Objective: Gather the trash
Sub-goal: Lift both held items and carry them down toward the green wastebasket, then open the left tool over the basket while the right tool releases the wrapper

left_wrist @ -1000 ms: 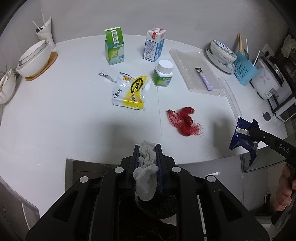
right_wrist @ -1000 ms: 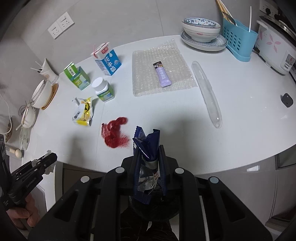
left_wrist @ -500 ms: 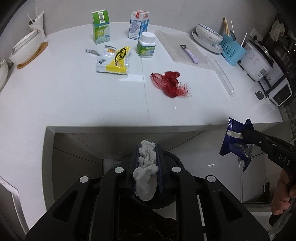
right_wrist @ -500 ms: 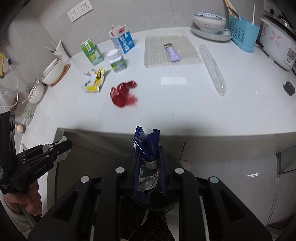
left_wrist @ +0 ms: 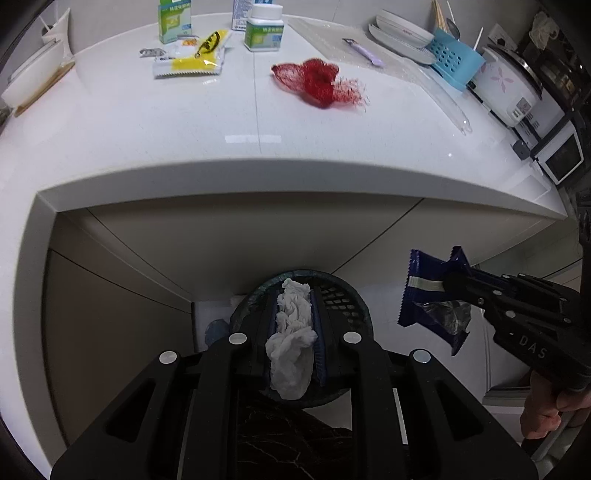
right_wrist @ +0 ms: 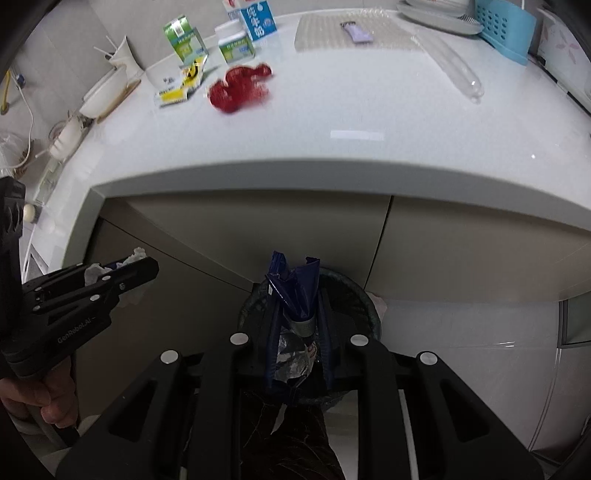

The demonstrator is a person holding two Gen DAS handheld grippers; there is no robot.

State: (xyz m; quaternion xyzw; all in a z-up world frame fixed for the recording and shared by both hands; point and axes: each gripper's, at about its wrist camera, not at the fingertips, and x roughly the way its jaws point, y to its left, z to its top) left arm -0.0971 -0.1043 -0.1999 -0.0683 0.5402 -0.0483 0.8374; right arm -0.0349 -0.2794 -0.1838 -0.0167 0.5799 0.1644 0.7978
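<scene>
My left gripper is shut on a crumpled white tissue and hangs over a dark mesh waste bin on the floor below the counter edge. My right gripper is shut on a dark blue snack wrapper above the same waste bin. In the left wrist view the right gripper with the blue wrapper is at the right. In the right wrist view the left gripper with the tissue is at the left. A red net bag, a yellow snack packet, cartons and a pill bottle lie on the white counter.
Grey cabinet doors stand behind the bin under the counter. A sheet of bubble wrap with a purple sachet, a clear plastic tube, a blue rack, bowls and a rice cooker sit at the counter's back and right.
Both grippers have sunk from above the counter to below its edge, each keeping its load. The waste bin has come into view under them.
</scene>
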